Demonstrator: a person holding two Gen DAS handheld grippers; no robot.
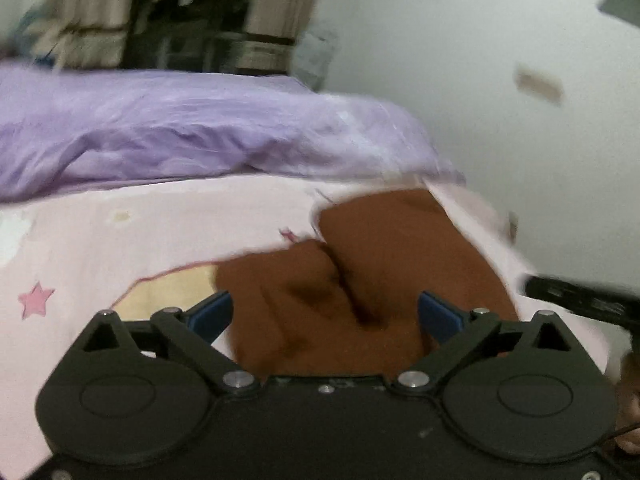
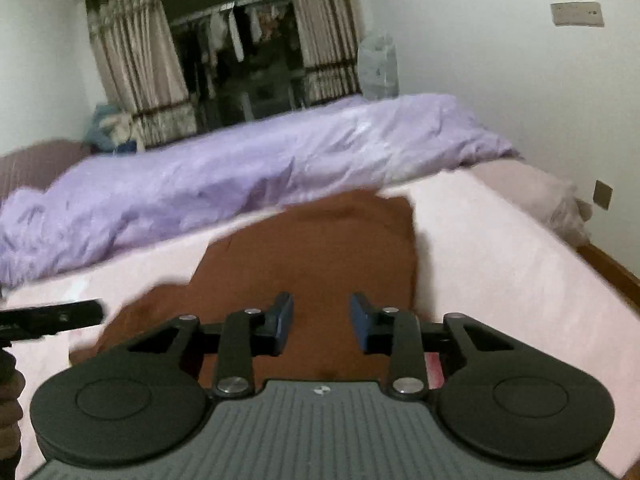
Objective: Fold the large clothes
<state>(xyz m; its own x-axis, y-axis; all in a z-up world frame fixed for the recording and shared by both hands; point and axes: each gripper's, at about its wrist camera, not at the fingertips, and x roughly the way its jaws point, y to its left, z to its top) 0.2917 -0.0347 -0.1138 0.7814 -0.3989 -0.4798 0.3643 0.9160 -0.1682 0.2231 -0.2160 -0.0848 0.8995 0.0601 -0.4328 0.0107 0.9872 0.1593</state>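
Between the widely spread blue pads of the left gripper (image 1: 325, 316) nothing is pinched; the brown garment (image 1: 384, 280) lies just ahead of and beneath them, rumpled into soft ridges. The right gripper (image 2: 322, 322) has its pads partly drawn in with a clear gap between them, empty as well, hovering over the same garment, which spreads flat in front of its fingertips. The cloth looks like a soft, fairly thick knit or fleece: limp, light enough to lift by an edge, likely to sag and drag rather than hold shape, and not slippery. A corner or the straight far hem beyond the right fingers looks like the best place to take hold. It rests on a pale pink bedsheet (image 2: 500, 264) with star prints. Farther past the fingers lies a crumpled lilac duvet (image 2: 224, 184), then patterned curtains (image 2: 132, 64) framing a dark window, and white walls.
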